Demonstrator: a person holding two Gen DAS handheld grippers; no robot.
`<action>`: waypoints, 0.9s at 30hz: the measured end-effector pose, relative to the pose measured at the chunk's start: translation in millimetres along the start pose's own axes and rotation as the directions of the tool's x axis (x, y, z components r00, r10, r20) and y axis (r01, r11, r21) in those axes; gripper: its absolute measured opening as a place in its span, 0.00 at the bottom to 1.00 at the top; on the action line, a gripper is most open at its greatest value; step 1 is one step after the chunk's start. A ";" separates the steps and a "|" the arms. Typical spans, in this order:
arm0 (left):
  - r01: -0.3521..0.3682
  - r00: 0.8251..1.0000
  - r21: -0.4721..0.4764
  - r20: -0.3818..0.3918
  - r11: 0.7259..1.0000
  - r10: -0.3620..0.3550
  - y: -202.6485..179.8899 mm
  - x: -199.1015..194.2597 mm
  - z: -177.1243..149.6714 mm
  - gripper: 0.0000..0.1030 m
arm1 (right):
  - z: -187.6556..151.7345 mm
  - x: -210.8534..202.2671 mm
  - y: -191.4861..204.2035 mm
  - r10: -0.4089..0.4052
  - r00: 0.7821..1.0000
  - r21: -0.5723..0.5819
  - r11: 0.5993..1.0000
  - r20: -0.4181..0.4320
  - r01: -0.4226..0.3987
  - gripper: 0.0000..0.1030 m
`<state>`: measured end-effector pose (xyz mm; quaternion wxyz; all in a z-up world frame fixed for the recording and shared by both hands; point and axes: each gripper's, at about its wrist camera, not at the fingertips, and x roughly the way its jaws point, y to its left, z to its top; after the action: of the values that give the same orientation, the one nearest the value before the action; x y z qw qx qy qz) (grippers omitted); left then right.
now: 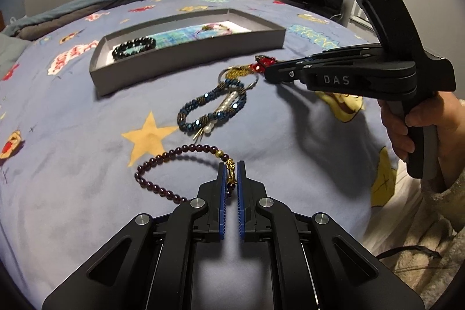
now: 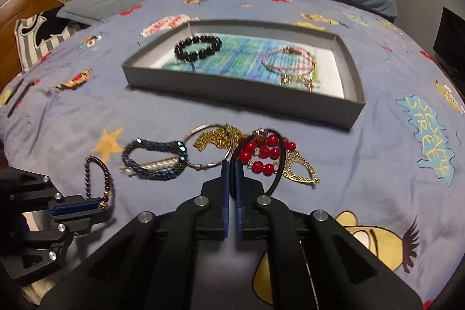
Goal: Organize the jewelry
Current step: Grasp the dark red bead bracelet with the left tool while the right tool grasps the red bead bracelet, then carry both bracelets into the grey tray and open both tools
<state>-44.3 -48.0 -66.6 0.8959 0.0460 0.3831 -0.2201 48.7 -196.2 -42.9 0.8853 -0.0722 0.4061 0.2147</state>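
Now left tool (image 1: 231, 175) pinches garnet bracelet (image 1: 162, 161) clasp.

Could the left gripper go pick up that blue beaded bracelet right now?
Probably not yet: the left gripper is already shut on the dark red bracelet. The blue bracelet lies just beyond, nothing between, but a pearl piece lies tangled with it.

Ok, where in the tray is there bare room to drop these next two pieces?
Inside the grey tray, the middle is free, between the black bead bracelet at its left end and the pink bracelet with gold charms at its right. The strip along the near wall left of the charms also looks bare. The right end is crowded.
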 end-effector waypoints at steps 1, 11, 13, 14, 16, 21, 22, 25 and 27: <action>-0.001 1.000 0.002 0.006 1.000 0.001 0.6 -2.3 1.4 0.07 | 1.6 -5.9 -1.6 0.005 1.000 0.005 1.000 0.015 -0.005 0.03; -0.013 0.996 -0.047 0.090 0.999 0.018 28.6 -37.8 41.3 0.07 | 28.2 -41.2 -24.3 0.023 0.993 0.055 0.998 0.113 -0.029 0.03; -0.026 0.995 -0.054 0.097 0.998 0.031 34.8 -40.0 51.1 0.07 | 35.9 -45.2 -26.7 0.022 0.992 0.056 0.998 0.127 -0.030 0.03; -0.037 0.994 -0.053 0.102 0.998 0.042 38.1 -41.1 57.5 0.07 | 40.2 -47.8 -27.6 0.022 0.990 0.053 0.998 0.136 -0.029 0.03; -0.041 0.992 -0.056 0.119 0.998 0.047 45.5 -43.5 69.8 0.07 | 49.7 -53.1 -29.4 0.018 0.987 0.049 0.998 0.158 -0.026 0.03; -0.057 0.986 -0.056 0.151 0.997 0.064 57.4 -47.8 92.4 0.07 | 70.2 -57.9 -34.7 0.022 0.982 0.051 0.998 0.187 -0.032 0.03; -0.059 0.986 -0.052 0.155 0.997 0.066 58.3 -47.9 96.2 0.07 | 73.9 -57.3 -36.0 0.024 0.981 0.052 0.998 0.192 -0.035 0.03; -0.068 0.984 -0.033 0.161 0.997 0.072 60.9 -45.6 110.3 0.07 | 82.2 -50.2 -38.1 0.034 0.981 0.050 0.998 0.188 -0.044 0.03; -0.070 0.985 -0.024 0.157 0.997 0.072 64.9 -40.3 121.8 0.07 | 89.9 -41.1 -40.1 0.043 0.982 0.050 0.997 0.182 -0.053 0.03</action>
<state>40.1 -5.8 41.9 0.9311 0.0340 0.3110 -0.1875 104.5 -218.2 45.4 0.9147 -0.0182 0.3316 0.2305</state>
